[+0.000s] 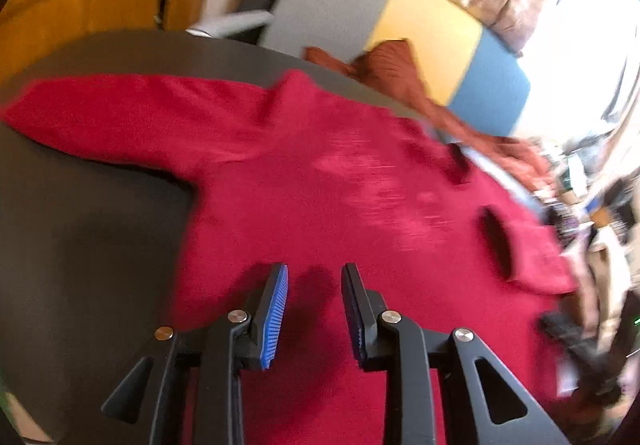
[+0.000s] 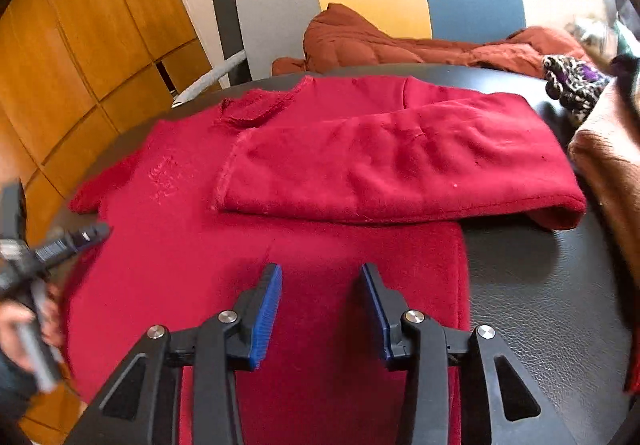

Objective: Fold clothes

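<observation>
Both sets of jaws stand apart with nothing between them: left gripper [image 1: 314,309] and right gripper [image 2: 322,309] each hang over the lower body of the red sweater [image 2: 280,245]. Sweater lies flat on the dark round table [image 2: 540,305]; one sleeve [image 2: 400,161] is already folded across the chest, the other sleeve [image 1: 120,117] lies stretched out sideways. Judged step: between folds, no cloth held. Next likely calls for pinching the stretched-out cuff and carrying it across. Nearby: rust-coloured jacket [image 2: 360,41] on the chair behind, tan garment [image 2: 608,165] and patterned cloth [image 2: 572,81] crowding the table's far side.
</observation>
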`<state>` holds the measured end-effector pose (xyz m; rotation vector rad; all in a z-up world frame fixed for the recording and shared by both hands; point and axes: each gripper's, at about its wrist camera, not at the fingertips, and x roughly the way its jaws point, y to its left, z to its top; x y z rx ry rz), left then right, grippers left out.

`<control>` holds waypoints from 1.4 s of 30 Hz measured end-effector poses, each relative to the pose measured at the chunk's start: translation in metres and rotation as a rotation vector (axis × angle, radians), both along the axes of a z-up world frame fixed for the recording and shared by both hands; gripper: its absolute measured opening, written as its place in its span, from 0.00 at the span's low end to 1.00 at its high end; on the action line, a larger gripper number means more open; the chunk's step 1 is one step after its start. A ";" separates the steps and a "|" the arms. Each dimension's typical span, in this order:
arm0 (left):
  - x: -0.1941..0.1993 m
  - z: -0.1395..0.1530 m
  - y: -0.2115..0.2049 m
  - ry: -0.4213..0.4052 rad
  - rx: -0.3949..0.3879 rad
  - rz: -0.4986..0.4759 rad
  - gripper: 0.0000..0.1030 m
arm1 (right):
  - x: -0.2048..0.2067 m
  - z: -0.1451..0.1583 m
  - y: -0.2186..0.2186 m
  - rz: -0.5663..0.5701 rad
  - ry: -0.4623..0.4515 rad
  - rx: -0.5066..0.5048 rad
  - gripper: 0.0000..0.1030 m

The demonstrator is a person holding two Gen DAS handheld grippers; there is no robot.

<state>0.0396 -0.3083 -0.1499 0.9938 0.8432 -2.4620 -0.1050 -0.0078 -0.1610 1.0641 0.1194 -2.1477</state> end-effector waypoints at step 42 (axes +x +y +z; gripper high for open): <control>-0.155 0.123 0.048 0.231 0.070 -0.302 0.06 | 0.004 -0.007 0.009 0.077 -0.006 -0.104 0.71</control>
